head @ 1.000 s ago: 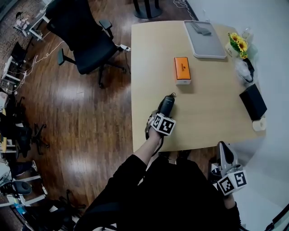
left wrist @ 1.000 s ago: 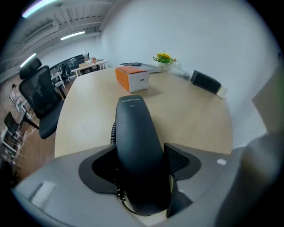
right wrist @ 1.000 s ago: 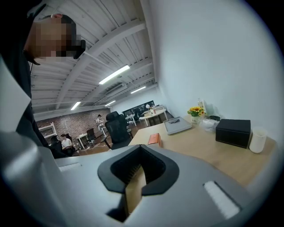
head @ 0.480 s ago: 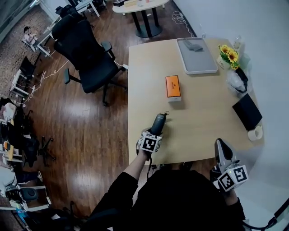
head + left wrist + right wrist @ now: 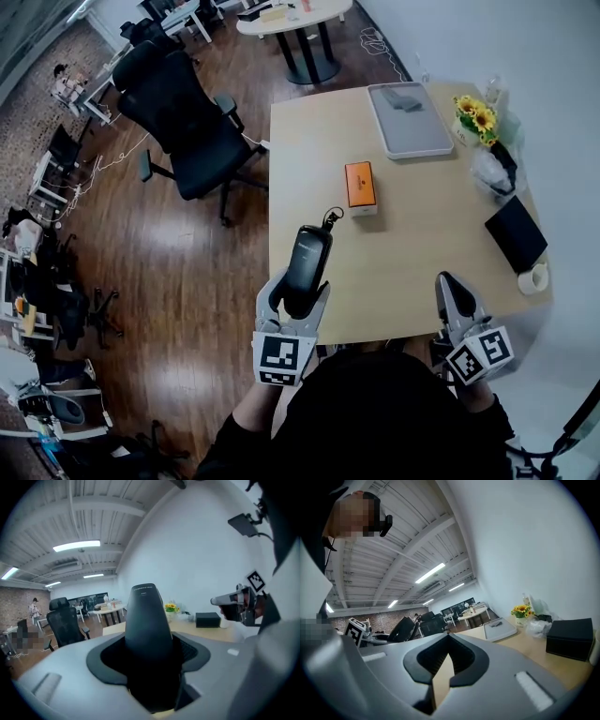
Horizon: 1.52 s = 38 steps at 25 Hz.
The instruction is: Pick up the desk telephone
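My left hand-held gripper (image 5: 298,298) is clamped on the black desk telephone handset (image 5: 307,255), which is raised off the table (image 5: 422,211) by its near left corner, w/ the cord end (image 5: 329,217) pointing toward the orange box (image 5: 359,184). In the left gripper view the handset fills the gap btwn the jaws. My right hand-held gripper (image 5: 448,284) hangs at the table's near right edge, jaws together, nothing in them. A black box (image 5: 517,234) & flowers (image 5: 481,114) sit along the table's right side.

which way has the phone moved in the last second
Yes: the phone, shut in the left gripper, has lifted off the table and pulled back from the orange box, toward the person.
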### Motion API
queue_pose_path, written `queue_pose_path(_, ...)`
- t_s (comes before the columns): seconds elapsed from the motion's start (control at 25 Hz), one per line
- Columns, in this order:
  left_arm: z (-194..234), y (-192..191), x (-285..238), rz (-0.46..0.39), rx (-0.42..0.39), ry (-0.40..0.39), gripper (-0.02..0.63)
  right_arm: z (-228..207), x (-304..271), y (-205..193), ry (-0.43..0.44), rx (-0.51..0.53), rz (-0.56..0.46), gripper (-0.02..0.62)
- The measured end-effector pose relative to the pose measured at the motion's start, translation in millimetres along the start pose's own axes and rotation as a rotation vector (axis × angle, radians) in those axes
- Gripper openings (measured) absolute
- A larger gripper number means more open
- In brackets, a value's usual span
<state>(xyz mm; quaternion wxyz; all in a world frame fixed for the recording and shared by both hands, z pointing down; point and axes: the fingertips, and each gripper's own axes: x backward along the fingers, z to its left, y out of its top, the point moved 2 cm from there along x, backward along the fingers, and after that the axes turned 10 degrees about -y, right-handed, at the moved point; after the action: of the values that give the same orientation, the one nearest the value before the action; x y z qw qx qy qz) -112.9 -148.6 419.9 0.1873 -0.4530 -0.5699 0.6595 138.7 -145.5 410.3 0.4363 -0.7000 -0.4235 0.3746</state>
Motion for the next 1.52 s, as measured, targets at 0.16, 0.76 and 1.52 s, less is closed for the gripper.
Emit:
queue_pose_path(0.16, -0.3, 25.2, 20.5, -0.1, 0.013, 0.055, 0.265, 9.6, -3.4, 22.6, 0.014, 0.028, -0.065, 0.0)
queue_pose_path(0.76, -23.9, 20.9, -0.7, -0.119, 0.12, -0.077, 0.264, 1.5, -3.2, 7.8, -0.006, 0.059, -0.036, 0.001)
queue_pose_path(1.52, -28.0, 18.5, -6.9, -0.108, 0.146, -0.132, 0.264, 10.6, 0.9, 19.4, 0.006, 0.079, -0.038, 0.0)
